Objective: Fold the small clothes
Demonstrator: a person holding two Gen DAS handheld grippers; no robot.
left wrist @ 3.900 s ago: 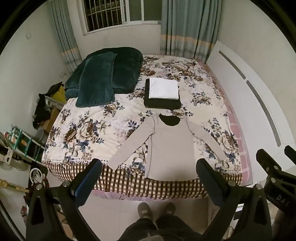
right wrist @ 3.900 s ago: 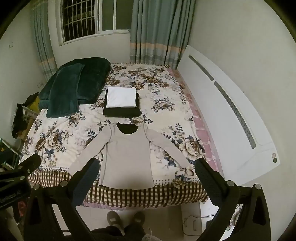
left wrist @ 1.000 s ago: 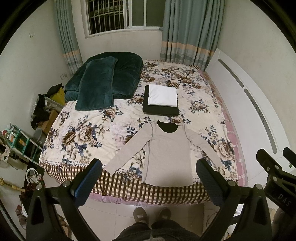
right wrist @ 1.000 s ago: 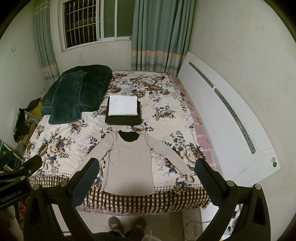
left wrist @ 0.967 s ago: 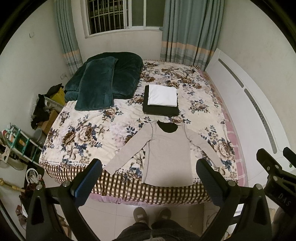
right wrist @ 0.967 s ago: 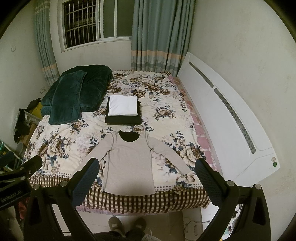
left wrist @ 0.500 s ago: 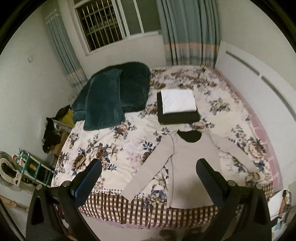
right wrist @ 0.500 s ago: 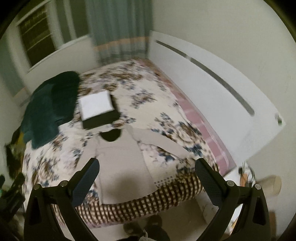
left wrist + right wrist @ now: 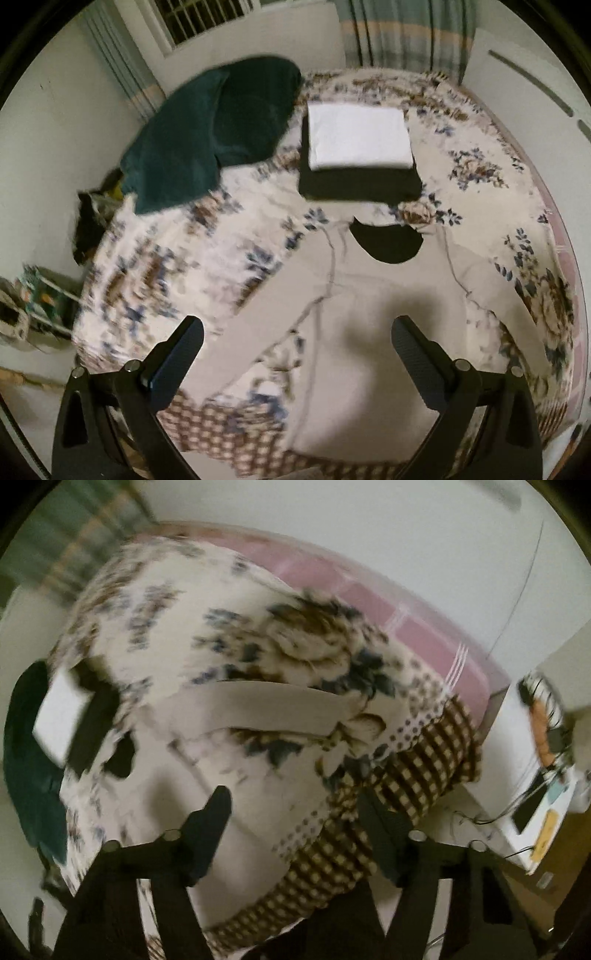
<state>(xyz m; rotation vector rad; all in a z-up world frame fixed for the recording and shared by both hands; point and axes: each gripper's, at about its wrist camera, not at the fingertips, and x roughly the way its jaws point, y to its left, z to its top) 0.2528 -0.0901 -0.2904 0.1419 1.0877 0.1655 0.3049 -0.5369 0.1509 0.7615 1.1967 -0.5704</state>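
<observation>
While the grey top point(image 9: 373, 332) lies flat at the bed's point(image 9: 177, 258) near edge, sleeves spread, the left hand-held gripper point(image 9: 295, 354) and right hand-held gripper point(image 9: 295, 830) hover above, fingers apart and holding nothing.

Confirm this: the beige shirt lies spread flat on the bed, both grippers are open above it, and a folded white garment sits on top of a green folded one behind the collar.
One detail is off. In the left wrist view the white garment sits on a black folded one, not green; the green thing is the blanket off to the side. The shirt does lie flat on the bed, and the left gripper and right gripper are open.
</observation>
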